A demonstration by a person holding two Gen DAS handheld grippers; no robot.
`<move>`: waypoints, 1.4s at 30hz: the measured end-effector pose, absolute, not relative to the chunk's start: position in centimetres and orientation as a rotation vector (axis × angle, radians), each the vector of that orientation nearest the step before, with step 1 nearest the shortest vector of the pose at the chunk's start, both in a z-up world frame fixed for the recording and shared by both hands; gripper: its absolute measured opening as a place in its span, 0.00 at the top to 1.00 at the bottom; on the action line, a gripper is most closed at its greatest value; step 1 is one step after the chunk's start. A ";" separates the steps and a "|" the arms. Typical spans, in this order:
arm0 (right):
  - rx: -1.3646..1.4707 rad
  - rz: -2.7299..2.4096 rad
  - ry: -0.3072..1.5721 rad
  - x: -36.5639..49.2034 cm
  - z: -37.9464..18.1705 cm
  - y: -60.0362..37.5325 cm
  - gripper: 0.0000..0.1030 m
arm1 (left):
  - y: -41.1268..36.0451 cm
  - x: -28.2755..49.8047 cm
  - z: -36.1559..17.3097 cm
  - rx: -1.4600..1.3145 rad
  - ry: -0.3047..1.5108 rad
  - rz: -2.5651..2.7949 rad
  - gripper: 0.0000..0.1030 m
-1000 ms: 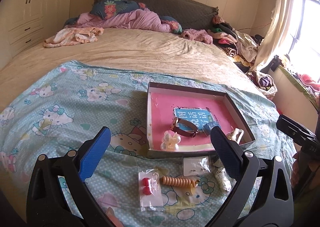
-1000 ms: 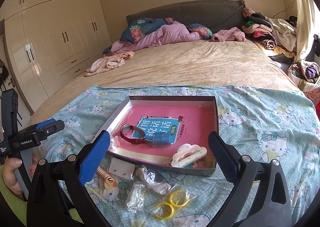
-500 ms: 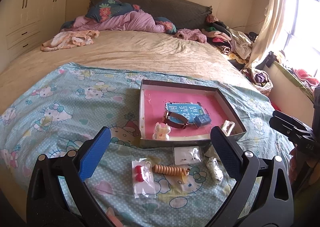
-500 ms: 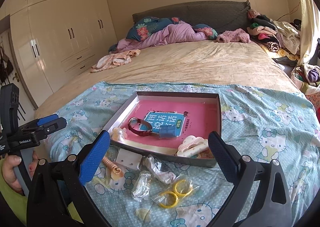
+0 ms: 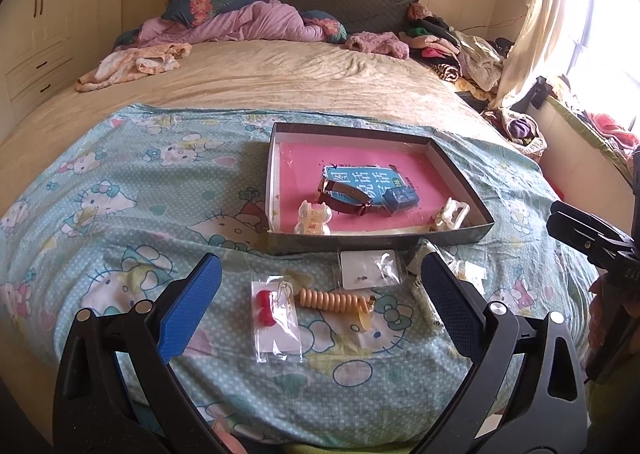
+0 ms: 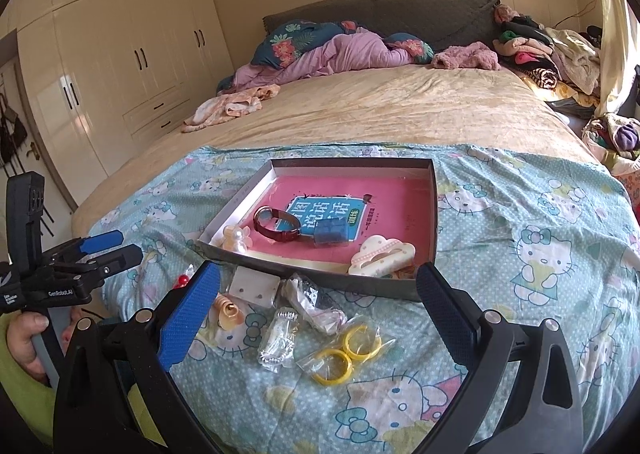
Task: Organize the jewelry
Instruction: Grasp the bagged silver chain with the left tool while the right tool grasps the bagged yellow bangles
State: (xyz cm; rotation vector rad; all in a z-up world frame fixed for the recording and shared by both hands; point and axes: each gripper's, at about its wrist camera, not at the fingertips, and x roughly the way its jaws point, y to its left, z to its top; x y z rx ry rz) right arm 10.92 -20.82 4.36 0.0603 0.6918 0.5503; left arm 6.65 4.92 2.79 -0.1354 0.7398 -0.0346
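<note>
A shallow grey box [image 5: 376, 242] [image 6: 320, 278] with a pink lining lies on the Hello Kitty blanket. It holds a red strap watch [image 5: 344, 199] [image 6: 276, 228], a blue block [image 5: 400, 198], a pearly clip [image 5: 314, 218] and a cream hair clip [image 6: 382, 256]. In front of the box lie bagged items: red earrings [image 5: 276, 312], a beige spiral tie [image 5: 336, 300], an earring card [image 5: 370, 269], yellow rings [image 6: 346, 352]. My left gripper [image 5: 320, 304] is open and empty above the bags. My right gripper [image 6: 320, 308] is open and empty above them too.
The blanket [image 5: 120, 213] covers the near end of a bed. A clothes pile [image 5: 460, 49] sits at the far right, bedding [image 5: 248, 21] at the headboard. A wardrobe [image 6: 120, 65] stands at the left. The left gripper shows in the right wrist view [image 6: 108, 250].
Both grippers have pulled back and risen from the box, so the box and bags look smaller and farther. Nothing was taken hold of.
</note>
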 end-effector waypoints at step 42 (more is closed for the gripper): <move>0.112 0.497 0.892 11.3 -3.8 -26.0 0.05 | -4.7 10.7 -6.1 -0.233 1.019 -0.313 0.58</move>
